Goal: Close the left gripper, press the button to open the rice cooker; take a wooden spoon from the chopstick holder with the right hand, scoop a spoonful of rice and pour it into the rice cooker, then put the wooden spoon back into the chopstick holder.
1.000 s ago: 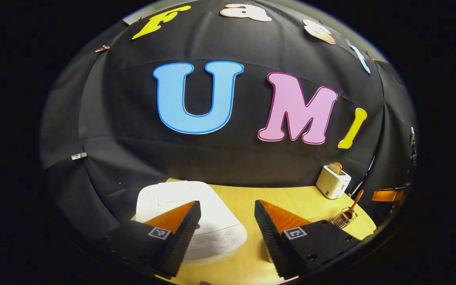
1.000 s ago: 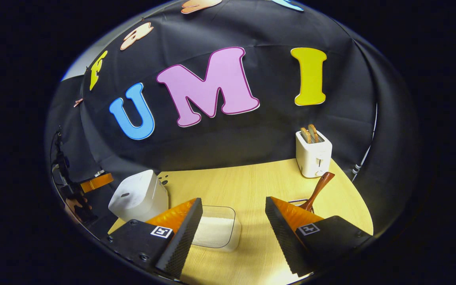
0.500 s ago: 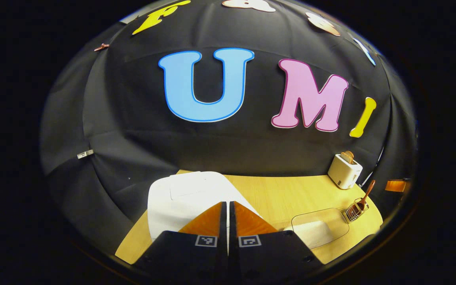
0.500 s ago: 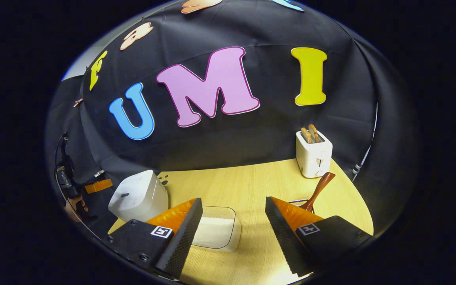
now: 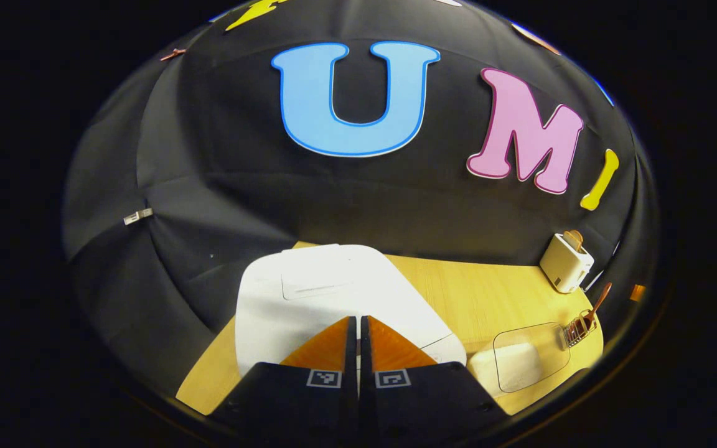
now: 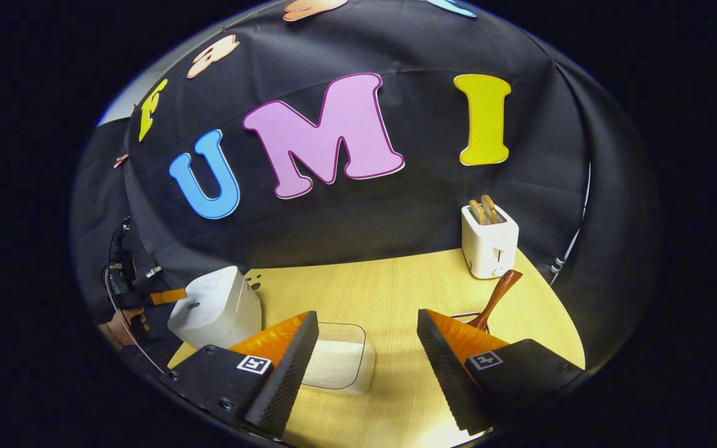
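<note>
**Left gripper closed over the rice cooker, right gripper open above the table**

In the left gripper view, the left gripper (image 5: 358,326) sits nearest, its two fingers brought together with only a thin slit between them and nothing held. Their tips lie over the near edge of the white, rounded-square rice cooker (image 5: 327,292), whose lid is down; whether they touch it cannot be told. To the right of the cooker, on the pale wooden table (image 5: 477,292), stands a clear plastic tub of white rice (image 5: 523,361). Just right of the tub is a small wire chopstick holder (image 5: 578,330) with a brown wooden spoon (image 5: 598,305) leaning out of it. Farther back stands a white toaster with bread slices in its slots (image 5: 565,261).

In the right gripper view, the right gripper (image 6: 368,339) has its fingers spread wide and grips nothing. Between them, just beyond the tips, lies the rice tub. The spoon handle rises behind the right finger. At the far left, a hand (image 6: 123,326) holds the other gripper beside the cooker.
</note>
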`<state>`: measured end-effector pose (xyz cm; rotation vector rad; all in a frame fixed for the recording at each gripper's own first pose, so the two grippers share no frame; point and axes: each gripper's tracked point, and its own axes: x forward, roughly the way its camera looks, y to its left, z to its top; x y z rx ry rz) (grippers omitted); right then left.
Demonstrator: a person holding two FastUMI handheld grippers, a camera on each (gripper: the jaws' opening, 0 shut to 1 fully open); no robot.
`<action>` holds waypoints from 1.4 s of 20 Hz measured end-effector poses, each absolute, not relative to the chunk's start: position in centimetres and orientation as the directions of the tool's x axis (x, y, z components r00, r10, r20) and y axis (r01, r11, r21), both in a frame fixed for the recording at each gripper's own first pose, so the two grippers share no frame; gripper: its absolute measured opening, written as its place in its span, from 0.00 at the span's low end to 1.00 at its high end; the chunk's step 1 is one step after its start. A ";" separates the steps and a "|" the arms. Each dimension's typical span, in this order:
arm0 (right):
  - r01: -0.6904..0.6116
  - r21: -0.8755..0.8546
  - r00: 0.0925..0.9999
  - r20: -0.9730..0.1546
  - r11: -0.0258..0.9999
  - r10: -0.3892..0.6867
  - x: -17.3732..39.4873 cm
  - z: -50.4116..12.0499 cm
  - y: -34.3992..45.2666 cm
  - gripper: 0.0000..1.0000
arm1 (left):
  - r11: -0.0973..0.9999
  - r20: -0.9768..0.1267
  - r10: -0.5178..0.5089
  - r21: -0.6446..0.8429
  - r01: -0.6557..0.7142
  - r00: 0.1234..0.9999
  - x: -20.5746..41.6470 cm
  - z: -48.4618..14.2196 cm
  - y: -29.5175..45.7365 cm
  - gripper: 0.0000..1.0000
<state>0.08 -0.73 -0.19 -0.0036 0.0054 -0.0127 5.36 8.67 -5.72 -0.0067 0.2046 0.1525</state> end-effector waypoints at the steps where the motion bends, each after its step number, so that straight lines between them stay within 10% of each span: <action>1: 0.017 -0.004 1.000 -0.005 1.000 -0.017 0.0 -0.2 -0.8 0.98 | 0.988 -0.213 0.155 0.017 -0.155 0.965 5.6 -6.4 8.9 0.05; 18: 0.015 0.010 1.000 -0.009 1.000 -0.015 0.0 -0.6 -0.6 0.98 | 0.988 -0.344 0.152 0.038 -0.148 0.927 6.5 -9.2 9.3 0.06; 28: 0.032 0.011 0.999 0.007 0.999 -0.032 -0.7 -0.1 -1.5 0.98 | 0.969 -0.077 0.212 0.145 -0.200 0.974 6.1 1.3 9.9 0.06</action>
